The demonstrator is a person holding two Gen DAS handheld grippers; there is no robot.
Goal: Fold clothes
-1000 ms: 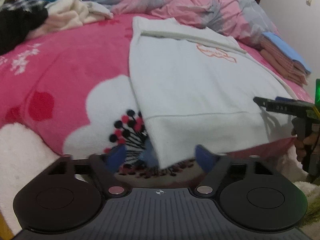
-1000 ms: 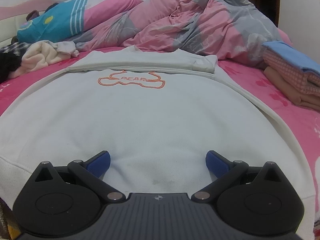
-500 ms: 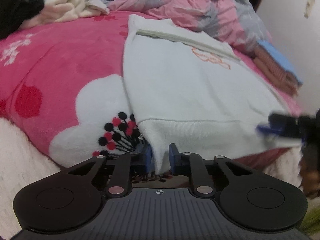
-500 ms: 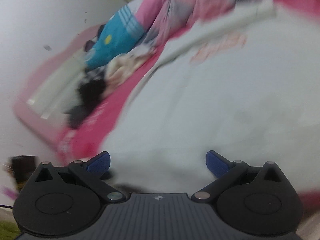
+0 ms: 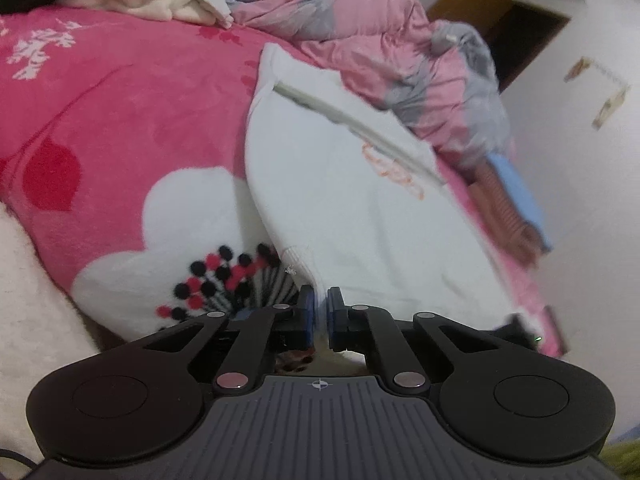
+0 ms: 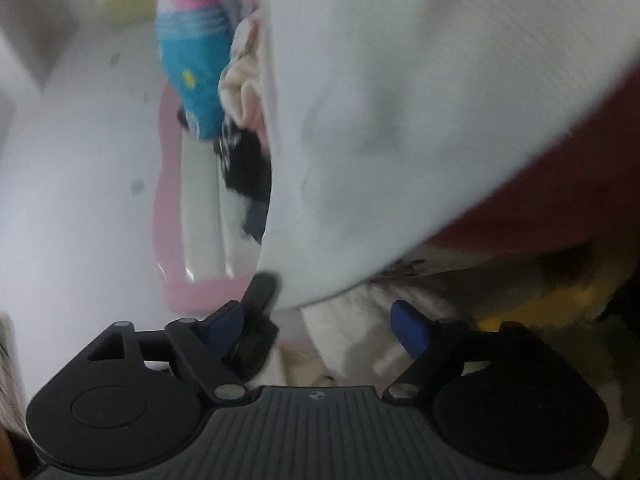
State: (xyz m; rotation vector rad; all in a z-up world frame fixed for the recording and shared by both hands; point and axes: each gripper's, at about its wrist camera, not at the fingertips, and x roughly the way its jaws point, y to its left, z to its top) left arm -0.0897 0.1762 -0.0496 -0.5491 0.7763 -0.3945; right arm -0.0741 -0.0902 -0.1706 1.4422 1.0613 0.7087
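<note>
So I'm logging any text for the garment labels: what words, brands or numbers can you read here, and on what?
Orange outlined print on the white sweatshirt: lettering too blurred and skewed to read.
Small crosshair mark on the left gripper body: a symbol only, no letters.
Paper strips on the wall: too small to read.
Right wrist view: motion-blurred, no text legible.

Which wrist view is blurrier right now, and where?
Right wrist: heavy motion blur, the white sweatshirt and the room behind smeared, camera rolled; the open right gripper stays sharp. Left wrist: mostly sharp around the left gripper shut on the hem; blur only at the right edge.
</note>
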